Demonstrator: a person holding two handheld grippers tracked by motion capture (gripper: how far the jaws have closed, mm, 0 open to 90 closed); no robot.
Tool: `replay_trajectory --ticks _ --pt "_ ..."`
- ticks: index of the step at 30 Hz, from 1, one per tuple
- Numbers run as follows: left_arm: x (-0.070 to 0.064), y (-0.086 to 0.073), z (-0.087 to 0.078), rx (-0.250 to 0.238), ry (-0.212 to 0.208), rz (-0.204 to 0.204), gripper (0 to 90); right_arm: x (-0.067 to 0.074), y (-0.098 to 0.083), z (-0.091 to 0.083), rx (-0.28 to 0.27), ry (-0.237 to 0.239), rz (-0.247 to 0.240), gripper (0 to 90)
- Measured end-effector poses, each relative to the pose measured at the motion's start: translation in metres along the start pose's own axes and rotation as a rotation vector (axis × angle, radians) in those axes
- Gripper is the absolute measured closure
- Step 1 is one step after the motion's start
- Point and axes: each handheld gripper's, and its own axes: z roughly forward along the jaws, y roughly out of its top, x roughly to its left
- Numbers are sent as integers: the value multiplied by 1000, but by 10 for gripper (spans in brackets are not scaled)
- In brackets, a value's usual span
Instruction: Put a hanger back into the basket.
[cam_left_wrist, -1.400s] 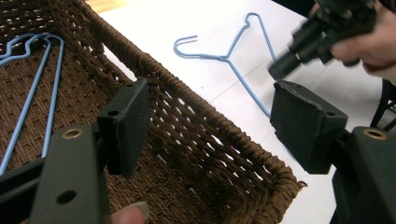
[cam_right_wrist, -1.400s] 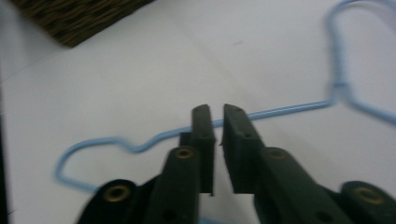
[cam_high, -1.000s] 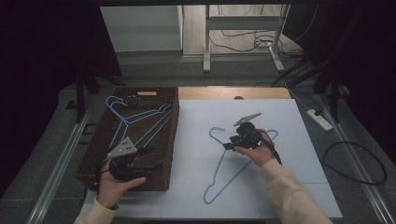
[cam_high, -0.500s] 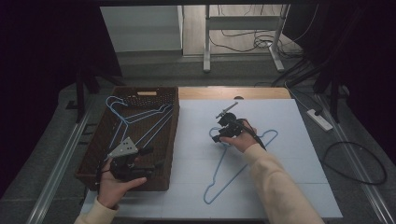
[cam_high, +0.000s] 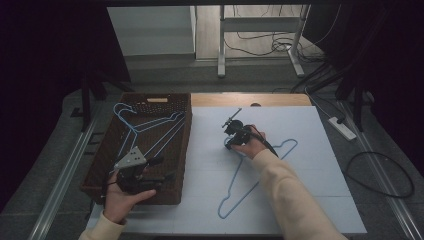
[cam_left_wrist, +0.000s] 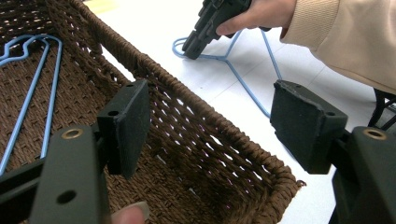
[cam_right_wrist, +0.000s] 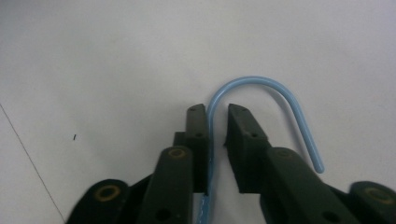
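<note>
The thin blue wire hanger (cam_high: 250, 175) lies flat on the white table (cam_high: 310, 200), right of the woven brown basket (cam_high: 172, 187). The right gripper (cam_right_wrist: 215, 116) has just been closing around its curved hook, seemingly not yet pinching. The left gripper (cam_left_wrist: 210, 126) gapes, holding nothing.

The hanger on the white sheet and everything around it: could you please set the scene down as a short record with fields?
surface: white sheet on the table
hanger: light blue wire, flat on the sheet, hook toward the basket
right gripper: jaws astride the hook's neck, just closing, a small gap showing at one pad
left gripper: jaws wide open over the basket's near corner, nothing between them
basket: brown wicker, left of the sheet
in basket: blue hangers, lying flat
</note>
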Motion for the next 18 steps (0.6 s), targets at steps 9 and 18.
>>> replay_trajectory --ticks 9,18 --pt "-3 1 1 3 -4 9 295 6 2 -1 11 -26 -31 881" --pt "-9 5 7 8 -19 20 295 8 -5 -27 -114 -41 -4 881"
